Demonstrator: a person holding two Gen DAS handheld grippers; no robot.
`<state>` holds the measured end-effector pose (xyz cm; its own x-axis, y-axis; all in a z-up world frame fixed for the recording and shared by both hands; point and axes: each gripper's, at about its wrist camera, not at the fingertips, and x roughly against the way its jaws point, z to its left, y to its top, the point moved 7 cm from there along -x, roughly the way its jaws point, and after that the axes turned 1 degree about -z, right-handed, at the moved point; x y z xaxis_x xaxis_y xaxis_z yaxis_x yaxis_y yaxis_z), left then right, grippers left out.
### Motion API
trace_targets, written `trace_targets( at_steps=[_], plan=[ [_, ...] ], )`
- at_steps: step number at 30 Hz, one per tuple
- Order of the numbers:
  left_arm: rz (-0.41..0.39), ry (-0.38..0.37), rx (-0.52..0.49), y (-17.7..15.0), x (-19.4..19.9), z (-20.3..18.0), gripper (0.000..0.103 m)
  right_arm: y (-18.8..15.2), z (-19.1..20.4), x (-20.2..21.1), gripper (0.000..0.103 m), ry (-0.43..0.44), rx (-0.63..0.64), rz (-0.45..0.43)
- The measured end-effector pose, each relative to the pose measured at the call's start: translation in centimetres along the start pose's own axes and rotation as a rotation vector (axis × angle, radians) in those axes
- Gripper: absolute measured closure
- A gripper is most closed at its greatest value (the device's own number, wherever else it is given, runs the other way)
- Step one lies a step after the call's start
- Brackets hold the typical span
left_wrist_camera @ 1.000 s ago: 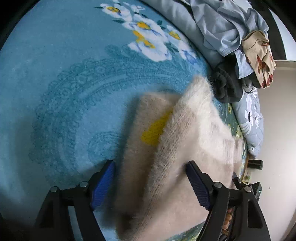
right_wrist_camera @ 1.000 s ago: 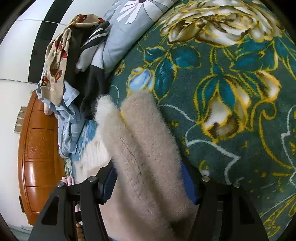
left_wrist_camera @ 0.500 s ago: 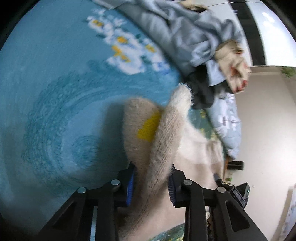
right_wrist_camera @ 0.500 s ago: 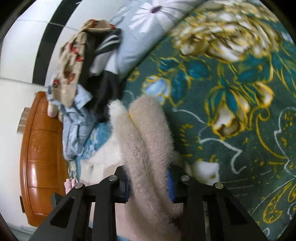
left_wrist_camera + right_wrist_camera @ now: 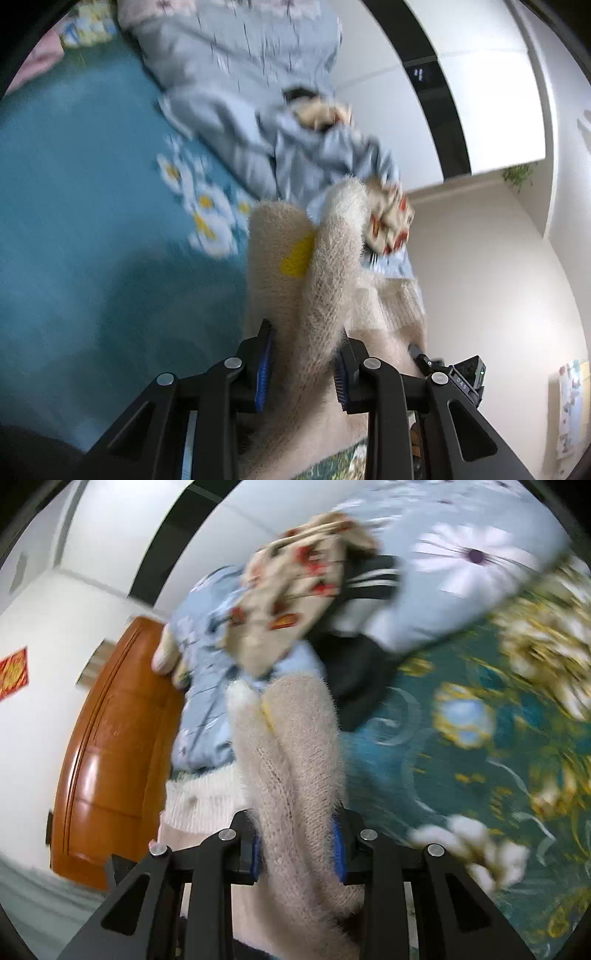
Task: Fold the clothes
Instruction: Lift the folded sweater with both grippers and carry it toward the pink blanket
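A fluffy cream sweater (image 5: 325,273) with a yellow patch is bunched between the blue pads of my left gripper (image 5: 303,363), which is shut on it. The same sweater (image 5: 291,775) runs through my right gripper (image 5: 297,845), also shut on a thick fold of it. The sweater is lifted off the teal floral bedspread (image 5: 92,221), and its ribbed hem (image 5: 199,797) hangs between the two grippers. Both views are blurred by motion.
A pile of clothes lies at the bed's head: a pale blue shirt (image 5: 295,158), a beige garment with red print (image 5: 291,602), and a black one (image 5: 354,668). A daisy-print pillow (image 5: 461,568) lies behind. An orange wooden headboard (image 5: 110,746) stands to the left.
Both grippers closed on the sweater and lifted it up from the bed. The views tilted up, and now show the wall and the clothes pile.
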<state>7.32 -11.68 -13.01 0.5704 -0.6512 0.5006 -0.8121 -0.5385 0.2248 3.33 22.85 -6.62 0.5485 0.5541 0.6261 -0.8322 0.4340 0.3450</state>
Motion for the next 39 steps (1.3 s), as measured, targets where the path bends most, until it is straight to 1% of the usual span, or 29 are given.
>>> trace_targets(
  at_steps=[2,5,7,10,16,20,24,29,33,35,37,39],
  plan=[
    [-0.065,0.0,0.016,2.0,2.3,0.7,0.074,0.8,3.4,-2.2,0.073,0.025,0.049,0.029],
    [-0.159,0.004,0.061,4.5,6.1,2.9,0.074,1.2,8.8,-5.8,0.073,0.062,0.131,0.08],
    [-0.224,0.015,0.099,6.1,9.0,5.0,0.074,1.0,12.6,-8.9,0.073,0.084,0.189,0.123],
    [-0.322,0.037,0.142,7.9,13.3,8.1,0.074,-0.1,18.4,-14.0,0.073,0.128,0.263,0.201],
    [-0.519,0.08,0.227,11.4,22.2,14.2,0.074,-4.4,30.9,-24.5,0.073,0.208,0.413,0.358],
    [-0.644,0.113,0.269,13.3,27.8,17.9,0.074,-8.2,39.1,-31.1,0.073,0.257,0.538,0.458],
    [-0.725,0.144,0.309,14.4,31.8,21.5,0.074,-12.2,46.1,-37.3,0.073,0.291,0.632,0.543],
    [-0.817,0.163,0.346,15.5,35.5,25.5,0.074,-16.8,52.5,-43.3,0.073,0.329,0.724,0.624],
    [-0.877,0.179,0.371,15.4,36.9,28.4,0.074,-19.4,55.8,-47.3,0.073,0.363,0.799,0.672],
    [-0.9,0.187,0.385,15.1,37.1,29.9,0.074,-20.3,56.3,-48.5,0.073,0.377,0.821,0.69],
    [-0.913,0.189,0.422,14.4,36.6,32.0,0.074,-21.3,56.1,-50.0,0.073,0.376,0.832,0.714],
    [-0.916,0.192,0.439,14.0,36.3,33.1,0.074,-21.7,55.4,-51.4,0.073,0.366,0.826,0.725]
  ],
)
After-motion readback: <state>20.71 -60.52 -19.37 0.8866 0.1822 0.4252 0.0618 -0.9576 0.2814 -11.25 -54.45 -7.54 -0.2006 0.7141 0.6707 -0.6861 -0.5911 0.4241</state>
